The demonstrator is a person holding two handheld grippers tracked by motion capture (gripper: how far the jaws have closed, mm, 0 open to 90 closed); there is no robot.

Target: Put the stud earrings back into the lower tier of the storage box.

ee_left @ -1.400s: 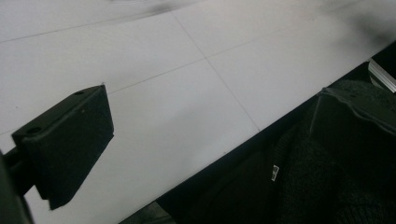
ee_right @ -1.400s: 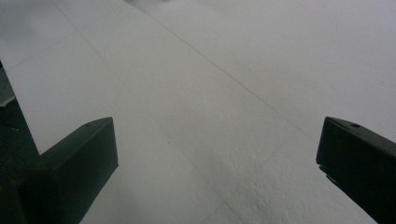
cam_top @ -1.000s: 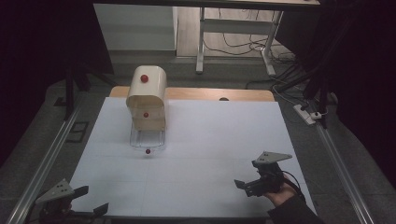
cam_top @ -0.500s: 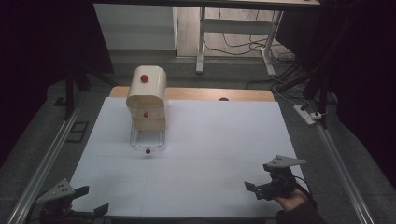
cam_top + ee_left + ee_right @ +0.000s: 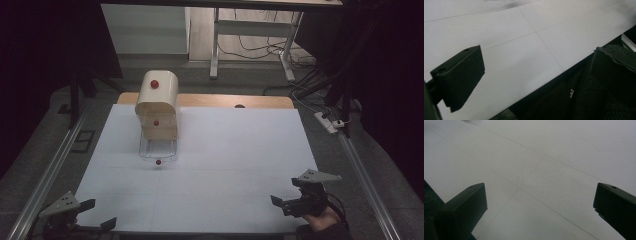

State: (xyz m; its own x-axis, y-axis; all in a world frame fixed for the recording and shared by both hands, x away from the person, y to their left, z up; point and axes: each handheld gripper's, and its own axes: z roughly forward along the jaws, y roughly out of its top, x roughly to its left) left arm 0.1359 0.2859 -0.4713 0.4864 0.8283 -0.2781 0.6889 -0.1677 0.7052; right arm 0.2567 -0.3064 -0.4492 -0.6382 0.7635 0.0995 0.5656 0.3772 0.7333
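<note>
A cream, round-topped box stands at the back left of the white table, with a red knob on top and another on its front. A clear drawer with a red knob is pulled out in front of it. My left gripper rests at the near left corner, open and holding nothing. In the left gripper view its jaws stand wide apart over the table's near edge. My right gripper is at the near right, also open, its jaws spread above bare white surface.
Metal rails run along both sides of the table. A wooden strip lies along the far edge. A power strip and cables lie on the floor at the right. Dark fabric sits below the near edge.
My right gripper has drawn back toward the near right corner of the table, still open. The left gripper and the box have not moved.
</note>
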